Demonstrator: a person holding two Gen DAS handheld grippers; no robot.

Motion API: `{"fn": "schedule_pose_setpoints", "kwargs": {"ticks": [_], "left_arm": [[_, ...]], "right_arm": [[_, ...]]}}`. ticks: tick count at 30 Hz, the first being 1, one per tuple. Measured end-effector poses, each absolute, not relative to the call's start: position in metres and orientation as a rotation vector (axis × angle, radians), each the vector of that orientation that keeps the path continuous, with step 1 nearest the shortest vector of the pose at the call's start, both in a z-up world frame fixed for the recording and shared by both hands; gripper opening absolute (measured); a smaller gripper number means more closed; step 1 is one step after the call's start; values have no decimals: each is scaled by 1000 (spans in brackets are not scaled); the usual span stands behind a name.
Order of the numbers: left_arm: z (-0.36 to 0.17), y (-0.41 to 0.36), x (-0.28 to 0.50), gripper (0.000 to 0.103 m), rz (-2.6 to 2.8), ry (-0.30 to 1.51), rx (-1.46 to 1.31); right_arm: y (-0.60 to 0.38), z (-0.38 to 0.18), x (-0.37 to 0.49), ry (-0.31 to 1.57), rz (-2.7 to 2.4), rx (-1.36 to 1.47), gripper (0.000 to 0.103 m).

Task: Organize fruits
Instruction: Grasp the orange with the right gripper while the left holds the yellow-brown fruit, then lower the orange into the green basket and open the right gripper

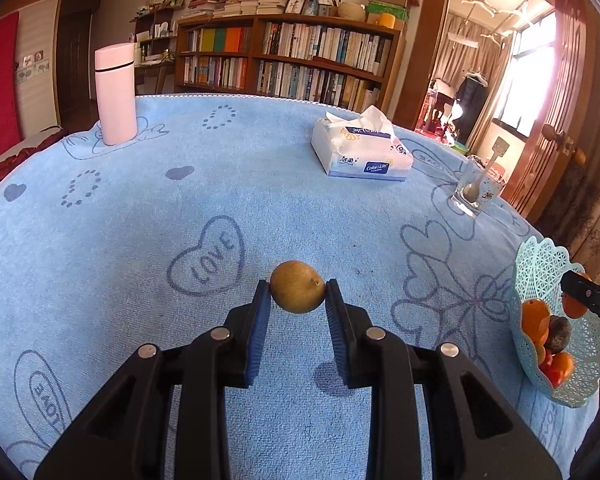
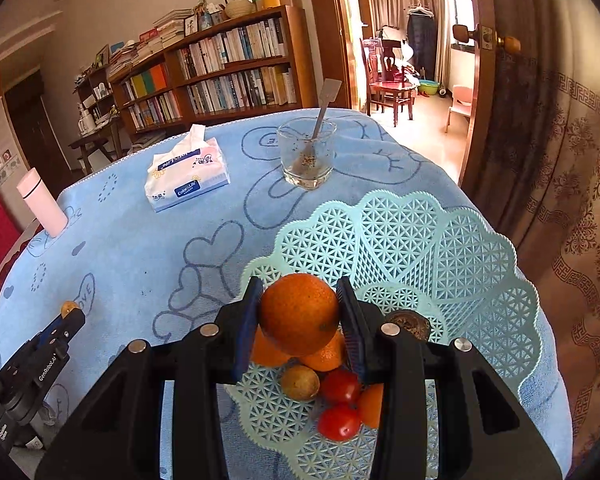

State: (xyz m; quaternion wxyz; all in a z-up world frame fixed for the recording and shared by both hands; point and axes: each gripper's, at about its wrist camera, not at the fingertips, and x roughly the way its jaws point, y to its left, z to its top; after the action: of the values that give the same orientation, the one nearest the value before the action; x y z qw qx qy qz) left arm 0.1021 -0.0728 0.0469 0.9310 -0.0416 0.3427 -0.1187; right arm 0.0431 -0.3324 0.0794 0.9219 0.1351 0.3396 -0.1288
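The orange (image 2: 299,316) looks round and firm, gripped at its sides by the right hand-held gripper (image 2: 299,320), while the left hand-held gripper (image 1: 298,300) squeezes a small brown fruit (image 1: 297,286).

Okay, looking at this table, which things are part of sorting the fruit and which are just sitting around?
Part of the job:
- small brown fruit in the left gripper
- orange in the right gripper
- light blue lattice basket
- cherry tomatoes, already in the basket

Just lying about:
- tissue pack
- pink flask
- glass with a spoon
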Motion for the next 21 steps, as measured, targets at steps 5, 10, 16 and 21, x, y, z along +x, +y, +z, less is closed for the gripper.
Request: {"fn": "schedule_pose_setpoints", "kwargs": {"ticks": [5, 10, 16, 21], "left_arm": [[48, -74, 100, 29, -245, 697, -77], [48, -78, 98, 29, -254, 692, -65], [53, -86, 90, 29, -287, 672, -42], [57, -95, 84, 29, -344, 682, -47]], "right_arm": [[-342, 78, 31, 675, -313, 299, 59], [-342, 81, 21, 658, -341, 263, 60], [-343, 79, 6, 644, -386, 216, 67], [-348, 80, -10, 623, -409, 204, 73]]}}
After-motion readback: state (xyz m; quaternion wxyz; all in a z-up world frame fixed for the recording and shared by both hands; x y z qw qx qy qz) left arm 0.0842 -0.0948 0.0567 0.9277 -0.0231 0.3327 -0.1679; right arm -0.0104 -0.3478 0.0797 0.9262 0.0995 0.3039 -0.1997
